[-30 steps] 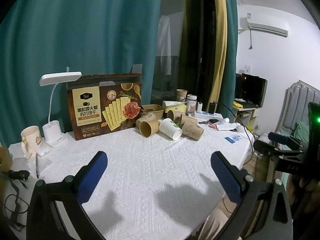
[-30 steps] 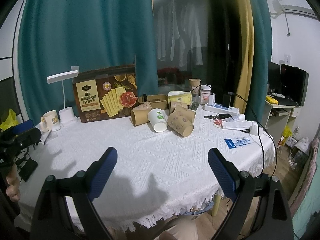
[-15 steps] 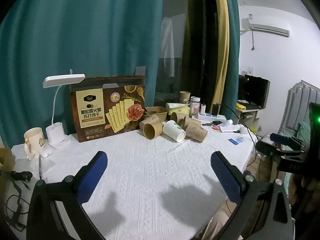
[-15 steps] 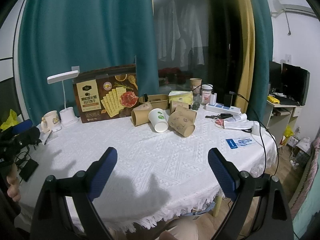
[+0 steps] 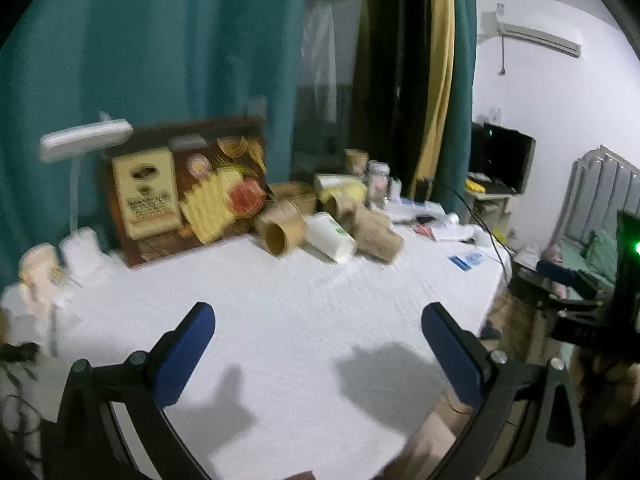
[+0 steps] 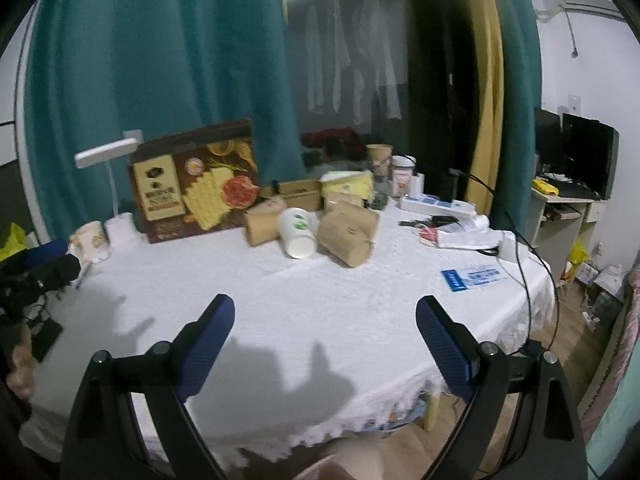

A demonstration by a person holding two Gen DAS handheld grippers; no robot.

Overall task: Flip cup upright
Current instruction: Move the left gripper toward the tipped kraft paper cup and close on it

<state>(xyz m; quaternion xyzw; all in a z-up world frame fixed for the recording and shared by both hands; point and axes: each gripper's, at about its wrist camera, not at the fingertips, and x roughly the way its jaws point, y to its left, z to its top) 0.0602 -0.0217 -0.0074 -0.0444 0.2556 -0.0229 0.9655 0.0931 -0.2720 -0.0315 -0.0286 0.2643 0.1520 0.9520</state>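
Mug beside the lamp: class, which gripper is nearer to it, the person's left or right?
Left. The left gripper hovers at the table's left end, close to the mug. The right gripper hangs over the table's near edge, well off to the mug's right.

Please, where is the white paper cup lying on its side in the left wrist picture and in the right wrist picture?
Left wrist: the white cup lies right of centre, in the middle row of the picture, between two brown cups.
Right wrist: it lies just left of centre, mouth toward the camera.
Shared landmark: the cracker box stands behind and left of it.
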